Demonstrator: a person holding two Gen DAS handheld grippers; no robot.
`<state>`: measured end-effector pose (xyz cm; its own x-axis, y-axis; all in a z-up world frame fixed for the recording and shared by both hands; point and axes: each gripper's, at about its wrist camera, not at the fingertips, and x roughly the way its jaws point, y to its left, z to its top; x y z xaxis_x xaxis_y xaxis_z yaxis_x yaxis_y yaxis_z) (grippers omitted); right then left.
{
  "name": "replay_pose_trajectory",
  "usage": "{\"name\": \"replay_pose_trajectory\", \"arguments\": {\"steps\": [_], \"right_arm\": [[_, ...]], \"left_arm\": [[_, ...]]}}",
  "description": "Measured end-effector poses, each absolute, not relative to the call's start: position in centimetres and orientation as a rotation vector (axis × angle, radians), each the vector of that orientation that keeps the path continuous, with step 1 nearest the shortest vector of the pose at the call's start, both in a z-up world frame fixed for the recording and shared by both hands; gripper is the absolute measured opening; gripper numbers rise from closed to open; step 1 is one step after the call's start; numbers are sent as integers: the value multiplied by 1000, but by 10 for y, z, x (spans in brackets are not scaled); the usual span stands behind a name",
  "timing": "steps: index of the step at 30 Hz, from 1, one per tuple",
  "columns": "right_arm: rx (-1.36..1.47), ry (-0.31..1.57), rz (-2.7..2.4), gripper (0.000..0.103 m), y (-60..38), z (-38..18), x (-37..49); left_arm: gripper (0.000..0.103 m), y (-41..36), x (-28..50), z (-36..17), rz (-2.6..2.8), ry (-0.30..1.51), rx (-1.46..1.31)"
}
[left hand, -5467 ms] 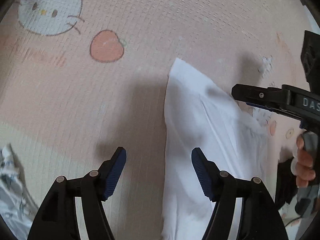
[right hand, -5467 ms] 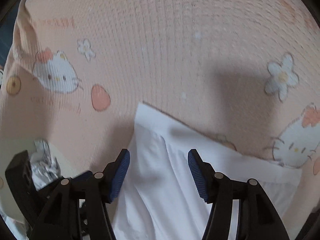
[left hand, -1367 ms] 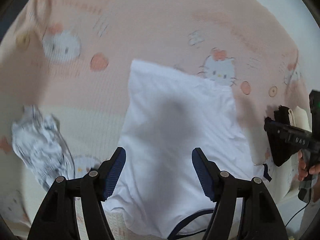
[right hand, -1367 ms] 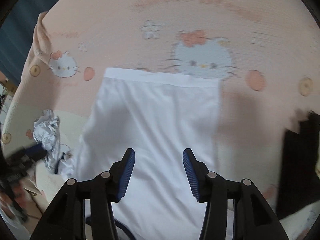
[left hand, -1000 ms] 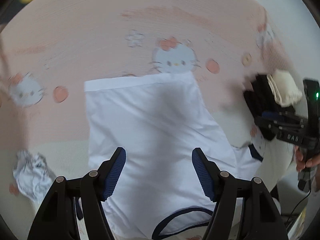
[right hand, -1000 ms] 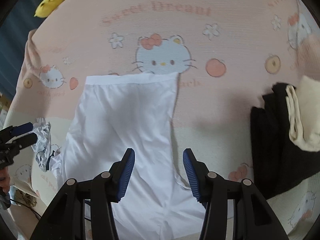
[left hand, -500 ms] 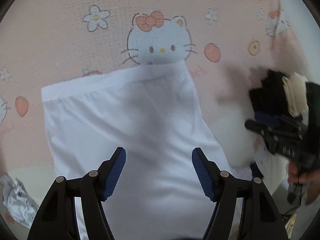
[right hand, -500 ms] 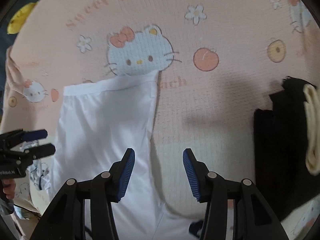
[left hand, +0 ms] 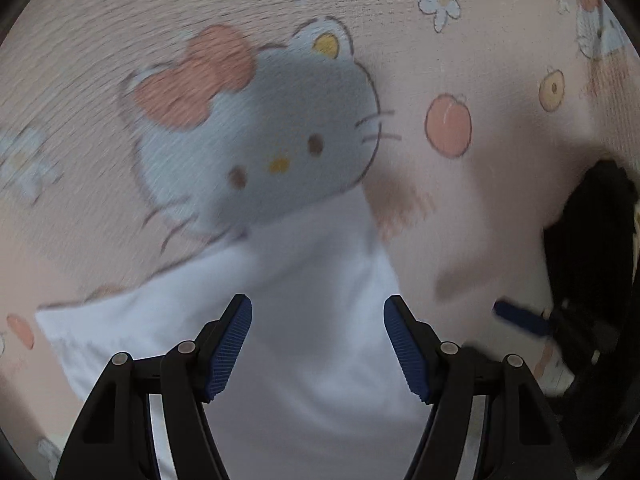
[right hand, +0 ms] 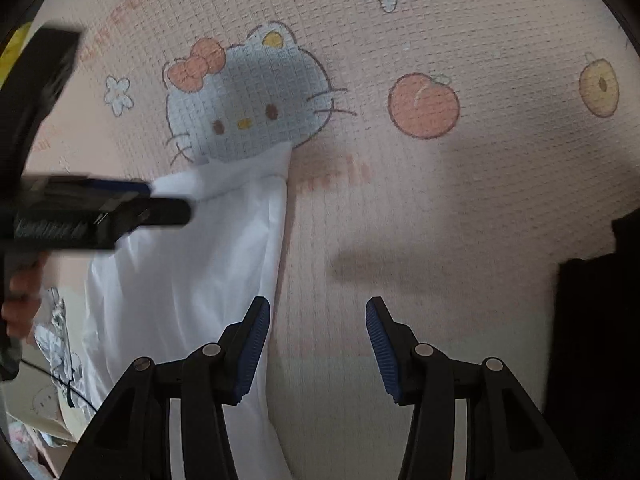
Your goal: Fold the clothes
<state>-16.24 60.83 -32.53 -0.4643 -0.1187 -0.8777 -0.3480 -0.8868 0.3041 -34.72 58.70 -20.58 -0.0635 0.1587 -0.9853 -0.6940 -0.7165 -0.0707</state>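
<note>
White garment (right hand: 180, 280) lies flat on a pink cartoon-cat blanket (right hand: 460, 208). Its long axis runs from the near blanket edge up toward the middle; the straight hemmed end points away from the cameras, with its far right corner overlapping the chin of the big cat print (right hand: 244, 108). The garment's right edge is a folded line running down toward the near edge.

Left gripper (left hand: 318, 340) points down over the garment's far end, jaws parted wide, blue pads (left hand: 230, 344) apart with only cloth seen below between them, nothing gripped. The left view is motion-blurred. In the right view it comes in from the left, its tip at the hemmed end; contact cannot be told.

Right gripper (right hand: 318, 346) jaws parted, empty; left pad (right hand: 252, 344) over the garment's right edge, right pad over bare blanket.

Dark folded clothes (right hand: 592, 320) sit by the right edge, well apart from the garment. A crumpled patterned cloth (right hand: 56, 336) sits by the left edge, just beside it. A hand (right hand: 22, 300) holds the left gripper's handle.
</note>
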Motion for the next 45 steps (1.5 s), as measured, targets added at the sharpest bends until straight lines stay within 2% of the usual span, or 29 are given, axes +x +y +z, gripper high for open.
{"name": "replay_pose_trajectory", "arguments": {"steps": [7, 11, 16, 17, 19, 20, 23, 26, 31, 35, 36, 37, 38, 45], "right_arm": [[-1531, 650, 2524, 49, 604, -342, -187], [-1505, 691, 2561, 49, 601, -350, -197], [-1495, 646, 2590, 49, 589, -352, -204], [-1500, 633, 2591, 49, 587, -352, -206], [-1473, 630, 2609, 49, 585, -351, -206], [-1460, 637, 2617, 49, 585, -350, -207], [-1451, 638, 2620, 49, 584, -351, -210], [-1462, 628, 2609, 49, 583, -354, -216], [-1486, 561, 2612, 49, 573, -353, -230], [-1505, 571, 2616, 48, 567, -354, -241], [-1503, 546, 2618, 43, 565, -353, -243], [-1503, 519, 2629, 18, 562, -353, -245], [-1509, 488, 2631, 0, 560, -353, -246], [-1438, 570, 2565, 0, 583, -343, -245]], "left_arm": [[67, 609, -370, -232, 1760, 447, -1719], [67, 616, -371, -242, 1716, 450, -1741], [66, 620, -370, -251, 1718, 488, -1733], [65, 620, -371, -252, 1725, 485, -1735], [46, 614, -376, -254, 1744, 451, -1732], [32, 612, -379, -254, 1753, 435, -1731], [14, 604, -387, -256, 1778, 385, -1726], [10, 595, -395, -256, 1763, 337, -1737], [10, 577, -410, -258, 1743, 210, -1775], [10, 572, -413, -255, 1744, 191, -1763], [10, 572, -413, -254, 1742, 178, -1755], [10, 572, -413, -251, 1740, 166, -1744], [10, 574, -412, -248, 1739, 159, -1726], [9, 583, -416, -230, 1747, 146, -1636]]}}
